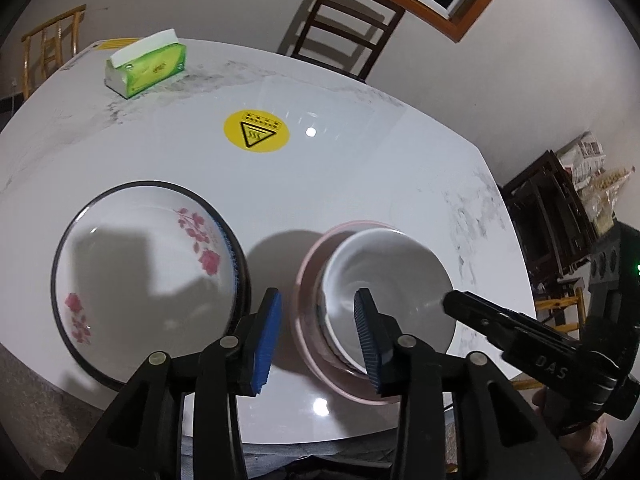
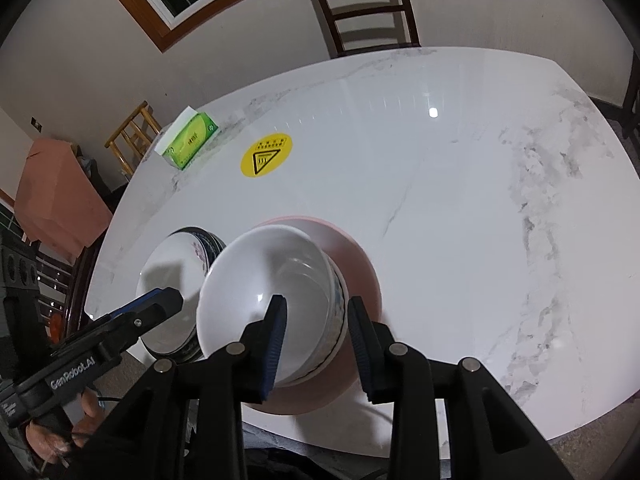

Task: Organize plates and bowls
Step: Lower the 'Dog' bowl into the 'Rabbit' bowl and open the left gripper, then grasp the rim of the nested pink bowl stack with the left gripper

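- Your left gripper (image 1: pixel 318 334): nearest the lens in the left wrist view, blue pads parted. The near-left rim of the white bowl sits between them, but neither pad presses on it; released.
- Your right gripper (image 2: pixel 318 342): nearest the lens in the right wrist view, pads likewise parted. They straddle the bowl's near-right wall, one pad inside the bowl and one outside, with a gap on each side; released, holding nothing.
- White bowl (image 2: pixel 272 304): upright, empty, patterned band on the outer wall. It stands on the pink plate, toward the plate's left side as the right wrist camera sees it.
- Pink plate (image 2: pixel 356 256): flat on the table, near your edge, its rim showing around the bowl.
- Flowered bowl (image 1: pixel 148 276): white with red blossoms inside and a dark rim. It rests on the table just left of the pink plate, apart from it.
- Table (image 2: pixel 460 200): white marble-look top, glossy.
- Yellow warning sticker (image 1: pixel 256 131): round, on the table beyond both bowls.
- Tissue pack (image 1: pixel 146 64): green, at the far-left of the table.
- Dark wooden chair (image 2: pixel 364 8): beyond the far edge of the table.
- Your hand (image 2: pixel 86 404): partly seen under the left gripper's handle.
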